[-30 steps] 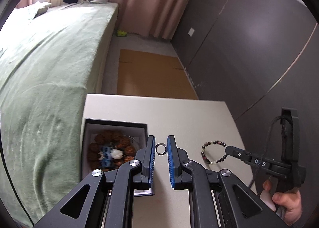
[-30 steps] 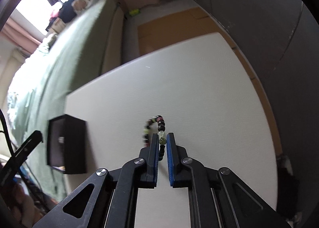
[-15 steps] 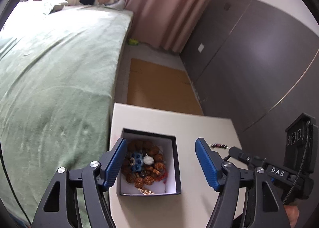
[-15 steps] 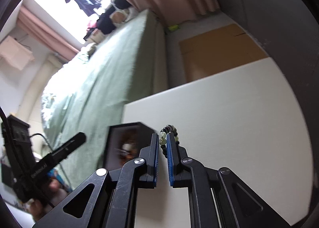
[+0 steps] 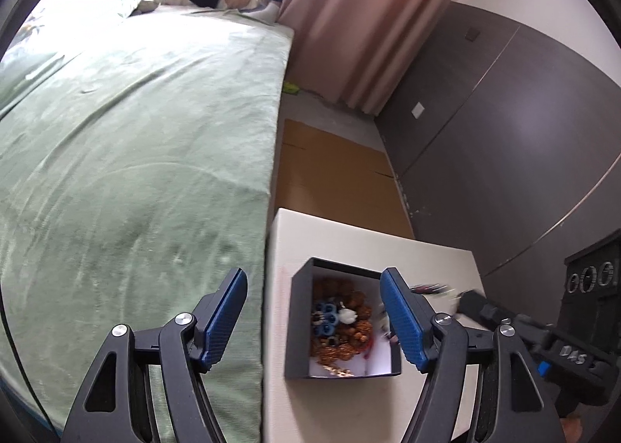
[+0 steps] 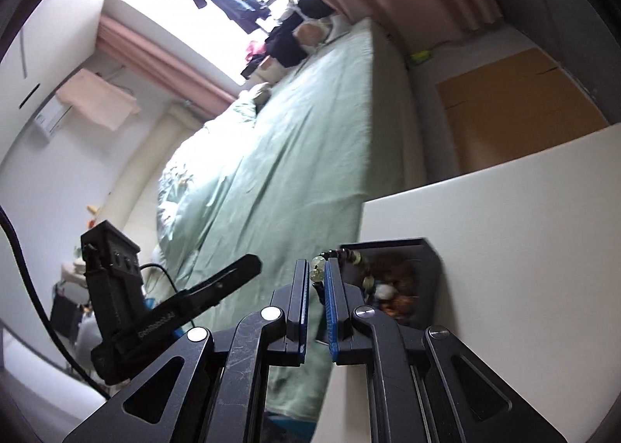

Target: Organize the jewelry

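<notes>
Beaded bracelet (image 6: 317,263) in right tongs (image 6: 317,275)

Box (image 5: 299,330) at table (image 5: 287,233) edge beside bed (image 5: 136,171); interior crowded with beads (image 5: 345,330); table surface right of box bare.

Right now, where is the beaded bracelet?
The beaded bracelet is pinched in the right gripper, hanging at the near edge of the open black jewelry box on the white table, beside the green bed.
</notes>
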The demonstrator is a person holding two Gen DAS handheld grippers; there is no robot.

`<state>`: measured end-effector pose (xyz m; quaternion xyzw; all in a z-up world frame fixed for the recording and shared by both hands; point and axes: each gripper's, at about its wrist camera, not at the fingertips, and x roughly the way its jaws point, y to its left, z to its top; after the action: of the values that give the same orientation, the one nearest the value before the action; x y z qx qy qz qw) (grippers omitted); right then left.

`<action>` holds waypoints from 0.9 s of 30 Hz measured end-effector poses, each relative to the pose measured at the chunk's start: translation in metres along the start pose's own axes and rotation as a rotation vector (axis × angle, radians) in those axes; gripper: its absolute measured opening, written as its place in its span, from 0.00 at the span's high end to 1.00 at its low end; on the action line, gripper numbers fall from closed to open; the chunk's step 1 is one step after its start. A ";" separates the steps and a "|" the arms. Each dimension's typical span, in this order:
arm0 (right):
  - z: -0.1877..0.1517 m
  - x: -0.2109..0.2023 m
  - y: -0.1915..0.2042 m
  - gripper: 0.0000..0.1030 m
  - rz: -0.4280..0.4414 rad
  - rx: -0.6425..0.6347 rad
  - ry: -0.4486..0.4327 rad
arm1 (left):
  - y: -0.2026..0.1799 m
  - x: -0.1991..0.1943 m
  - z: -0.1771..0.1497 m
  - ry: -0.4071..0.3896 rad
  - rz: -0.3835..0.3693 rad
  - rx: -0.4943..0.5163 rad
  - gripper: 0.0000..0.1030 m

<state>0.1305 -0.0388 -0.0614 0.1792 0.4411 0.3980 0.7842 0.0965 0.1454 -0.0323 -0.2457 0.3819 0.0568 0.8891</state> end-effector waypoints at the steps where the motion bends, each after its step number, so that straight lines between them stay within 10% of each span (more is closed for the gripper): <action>1: -0.001 0.006 0.001 0.89 -0.021 -0.006 0.018 | 0.001 -0.001 0.000 0.004 0.003 0.003 0.30; 5: -0.001 0.014 -0.011 0.48 -0.152 0.035 0.073 | -0.003 -0.006 -0.001 0.012 0.019 0.017 0.30; 27: -0.008 -0.117 0.001 0.00 -0.398 -0.061 -0.053 | -0.080 -0.061 -0.030 -0.060 -0.035 0.177 0.01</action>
<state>0.0891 -0.1306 -0.0007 0.0750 0.4346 0.2434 0.8639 0.0575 0.0670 0.0248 -0.1711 0.3541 0.0145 0.9193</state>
